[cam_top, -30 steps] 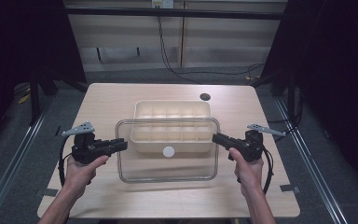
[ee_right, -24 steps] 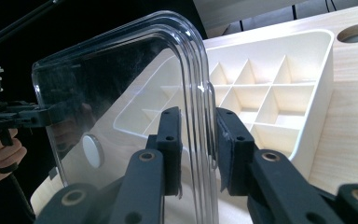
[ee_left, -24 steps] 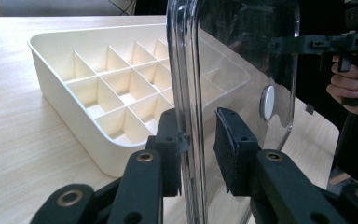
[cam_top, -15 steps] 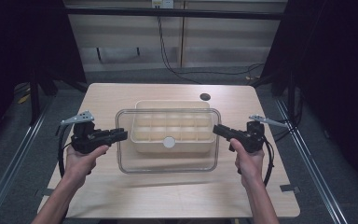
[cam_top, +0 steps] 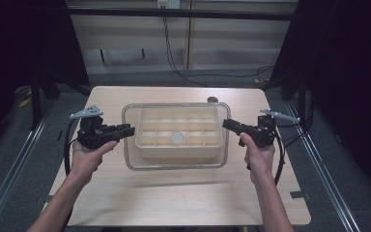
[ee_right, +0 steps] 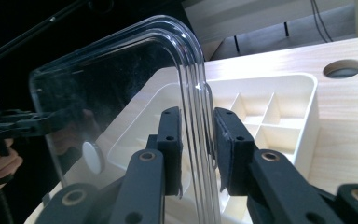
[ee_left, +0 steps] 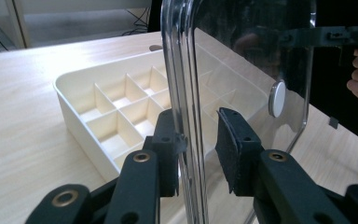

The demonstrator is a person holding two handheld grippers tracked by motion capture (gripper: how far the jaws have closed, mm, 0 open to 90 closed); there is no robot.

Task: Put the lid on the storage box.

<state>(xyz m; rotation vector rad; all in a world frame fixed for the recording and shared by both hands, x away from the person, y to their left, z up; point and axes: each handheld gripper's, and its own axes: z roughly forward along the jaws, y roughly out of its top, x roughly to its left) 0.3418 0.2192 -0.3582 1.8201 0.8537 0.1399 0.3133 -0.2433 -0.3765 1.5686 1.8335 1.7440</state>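
Wooden table [cam_top: 183, 193], clear lid [cam_top: 176, 164] now farther over tray [cam_top: 178, 133], both hand-held grippers clamping its ends.

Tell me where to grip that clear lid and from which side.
Grip the clear lid by its raised rim, midway along each short end, coming in level from outside. It is wide, flat and thin, so opposite edges balance it. The left gripper and right gripper already straddle those rims.
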